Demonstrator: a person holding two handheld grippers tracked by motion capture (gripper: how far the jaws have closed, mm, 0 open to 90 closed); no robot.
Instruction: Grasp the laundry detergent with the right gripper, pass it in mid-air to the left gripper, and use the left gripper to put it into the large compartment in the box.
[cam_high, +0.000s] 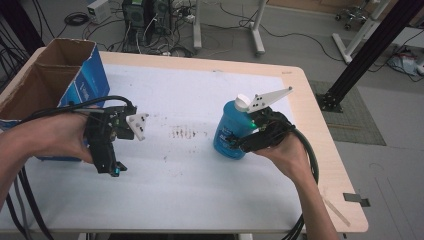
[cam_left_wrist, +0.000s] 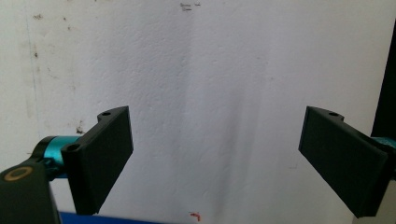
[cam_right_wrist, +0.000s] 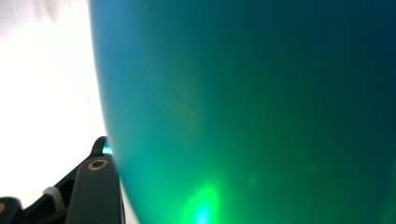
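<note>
High view: blue bottle (cam_high: 230, 131) with white cap (cam_high: 242, 102) stands upright on the white mat (cam_high: 200, 190) at the right-centre of the tabletop (cam_high: 310, 105). Right tool (cam_high: 239, 140) comes in from the bottle's right side, held in the right hand (cam_high: 282, 152), its black body up against the lower half of the bottle; a green light glows on the tool and tints the bottle side. The grey three-cornered plate (cam_high: 267, 98) sticks up past the cap. From this angle the bottle sits between the jaws, but the pads themselves are hidden behind tool and bottle.

Right gripper view: the blue-green bottle wall (cam_right_wrist: 252, 107) is very close, green glare at the bottom. One black jaw at lower left lies right against the bottle's edge; the other jaw is out of sight behind the bottle. White mat shows at far left. Reads as right tool clenched on the bottle.

Left tool (cam_high: 112, 167) hangs over the left part of the mat, in the left hand (cam_high: 55, 137), pointing down, well apart from the bottle. An open cardboard box (cam_high: 50, 80) with a blue printed side sits behind it at the tabletop's left edge.

Left gripper view: both black pads (cam_left_wrist: 105, 158) stand wide apart, released, nothing between them, just stained white mat below. A blue strip shows at the bottom edge; can't tell what it is.
</note>
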